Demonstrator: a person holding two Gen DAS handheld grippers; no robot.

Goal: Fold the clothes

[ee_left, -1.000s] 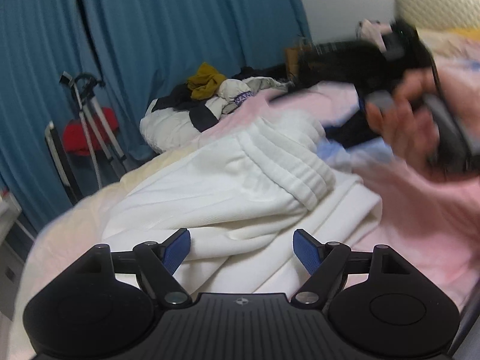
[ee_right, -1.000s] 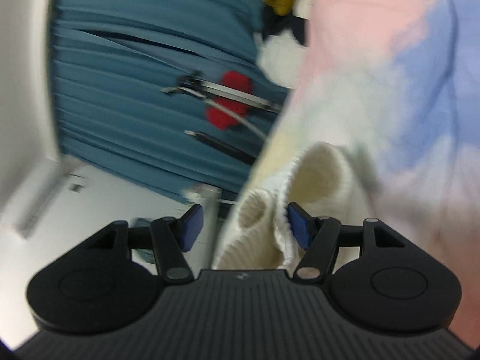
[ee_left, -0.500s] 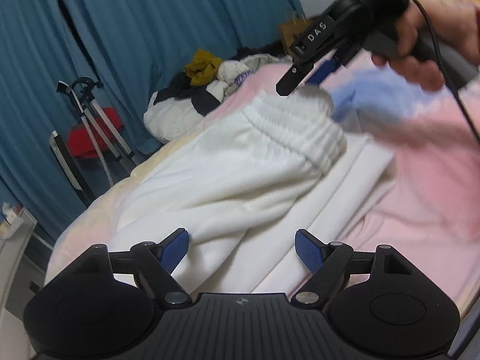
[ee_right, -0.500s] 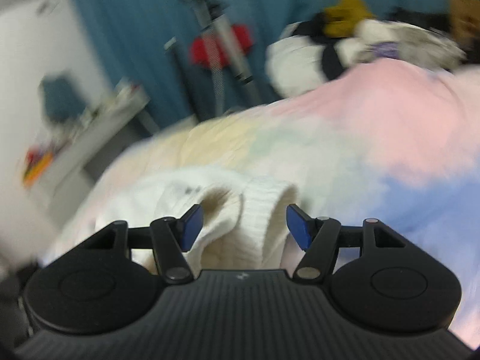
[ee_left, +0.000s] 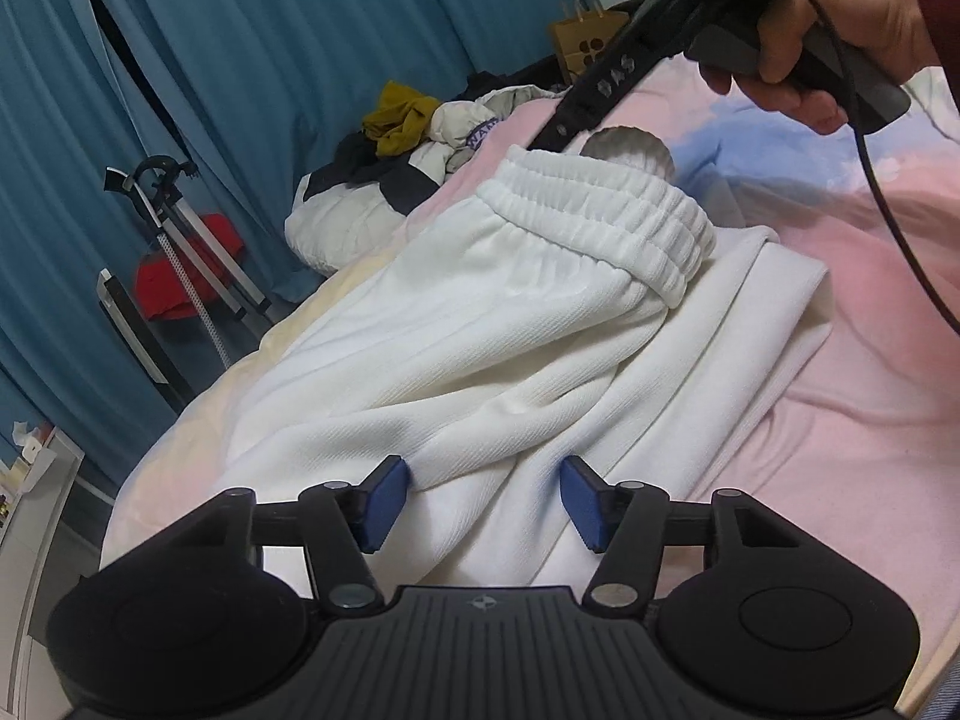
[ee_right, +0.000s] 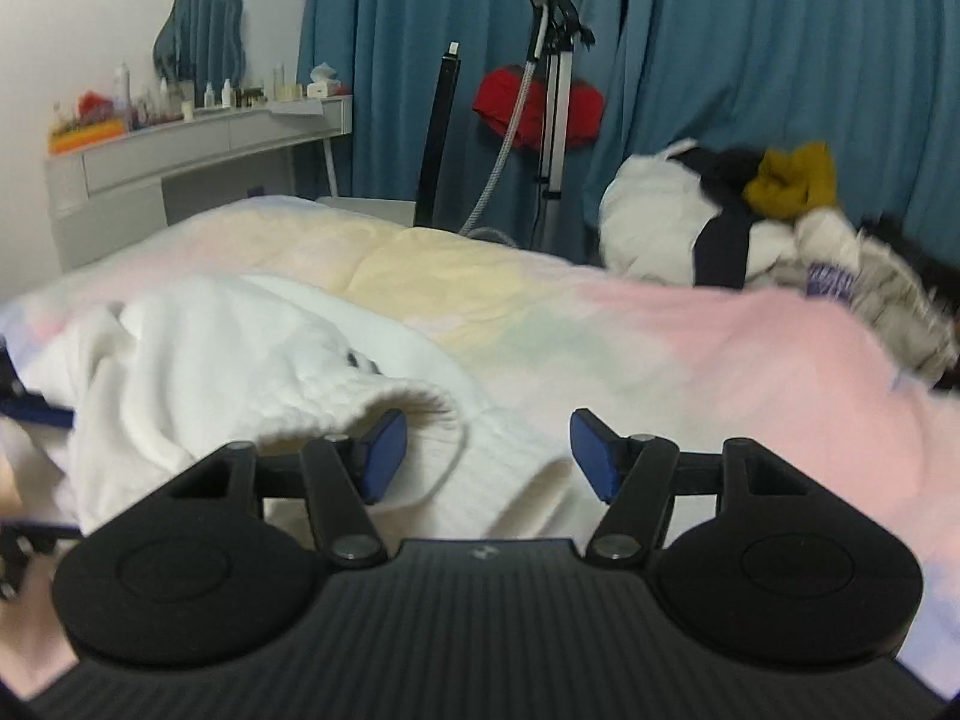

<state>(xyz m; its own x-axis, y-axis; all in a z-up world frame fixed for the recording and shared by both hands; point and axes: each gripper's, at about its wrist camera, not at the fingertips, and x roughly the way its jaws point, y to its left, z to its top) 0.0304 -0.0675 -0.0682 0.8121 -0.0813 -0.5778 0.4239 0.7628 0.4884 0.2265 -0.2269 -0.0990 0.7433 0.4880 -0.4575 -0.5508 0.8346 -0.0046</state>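
White trousers (ee_left: 480,330) with a ribbed elastic waistband (ee_left: 606,222) lie partly folded on the pastel bed cover (ee_left: 840,420). My left gripper (ee_left: 483,504) stands open low over the trouser legs, white cloth lying between its blue pads without being pinched. In the left wrist view a person's hand (ee_left: 840,36) holds the right gripper, whose tip meets the far edge of the waistband. From the right wrist view, my right gripper (ee_right: 486,456) is open over the waistband (ee_right: 432,420), with a thin drawstring (ee_right: 456,456) looping between the pads.
A heap of unfolded clothes (ee_left: 420,138) in white, black and mustard sits at the far end of the bed. Beyond the bed edge stand blue curtains (ee_right: 750,30), a garment steamer with a red item (ee_right: 540,102), and a grey dresser (ee_right: 180,144). A paper bag (ee_left: 582,42) stands further back.
The right gripper swung round from a tilted pose to level and settled at the waistband. The left gripper moved forward and lower over the trouser legs, and the trousers flattened out.
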